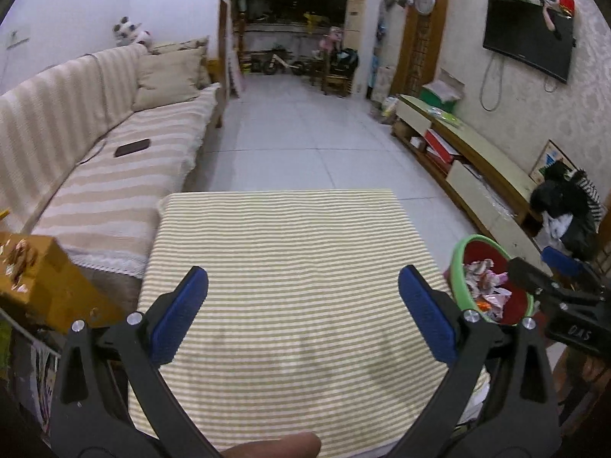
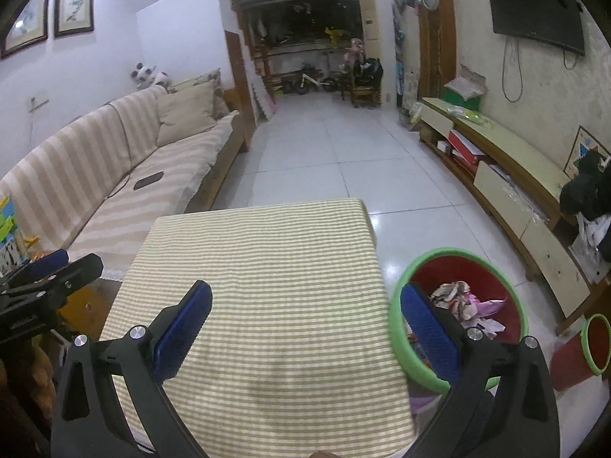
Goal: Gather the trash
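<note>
Right wrist view: right gripper (image 2: 305, 324), jaws apart and empty, hovers over the striped counter (image 2: 259, 267); bin (image 2: 397, 313) of trash (image 2: 469, 305) sits at two o'clock, nearer this hand. Left gripper (image 1: 303, 313) is also apart.

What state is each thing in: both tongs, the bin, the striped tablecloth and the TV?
Left tongs: open, empty, above the cloth.
Right tongs: open, empty.
Red bin with green rim: upright, holds crumpled wrappers.
Striped tablecloth: spread flat, nothing on it.
TV: wall-mounted, screen dark.
</note>
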### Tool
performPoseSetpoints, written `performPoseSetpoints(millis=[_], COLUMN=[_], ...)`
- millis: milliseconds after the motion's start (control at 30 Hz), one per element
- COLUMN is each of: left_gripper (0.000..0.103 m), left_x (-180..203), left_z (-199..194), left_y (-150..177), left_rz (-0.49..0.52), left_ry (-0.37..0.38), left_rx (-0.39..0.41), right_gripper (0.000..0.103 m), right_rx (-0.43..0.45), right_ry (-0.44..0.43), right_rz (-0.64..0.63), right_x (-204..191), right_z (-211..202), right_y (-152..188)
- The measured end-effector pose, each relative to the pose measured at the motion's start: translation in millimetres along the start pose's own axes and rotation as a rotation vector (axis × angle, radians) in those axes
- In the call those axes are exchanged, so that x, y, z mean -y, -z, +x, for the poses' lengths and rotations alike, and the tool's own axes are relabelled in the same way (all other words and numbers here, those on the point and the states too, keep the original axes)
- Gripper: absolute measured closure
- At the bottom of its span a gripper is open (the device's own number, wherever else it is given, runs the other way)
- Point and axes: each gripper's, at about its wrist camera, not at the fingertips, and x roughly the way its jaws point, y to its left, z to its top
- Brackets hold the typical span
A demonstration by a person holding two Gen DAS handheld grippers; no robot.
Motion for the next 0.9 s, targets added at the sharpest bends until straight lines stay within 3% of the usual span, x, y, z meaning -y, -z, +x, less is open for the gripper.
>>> performPoseSetpoints(millis=[200, 567, 900], left_gripper=[0.005, 0.005, 0.005], left_x=[-10.6, -37.9, -40.4], left_z=[-15.3, -33.2, -36.9], left_y=[23.7, 40.8, 47.6], left_rz=[0.024, -0.04, -0.045], left_ry=[-0.048, -0.08, -0.088], left_rx=[0.029, 0.024, 0.031], right_gripper=[0.007, 0.007, 0.007], right_rx=[0.046, 0.023, 0.02], right_ry=[0.003, -0.017, -0.018], right_rz=[-0.014, -0.057, -0.049], right_x=[-14.2, -41.1, -37.9], right_z=[-11.1, -11.7, -14.3], right_y=[11.6, 22.9, 23.9])
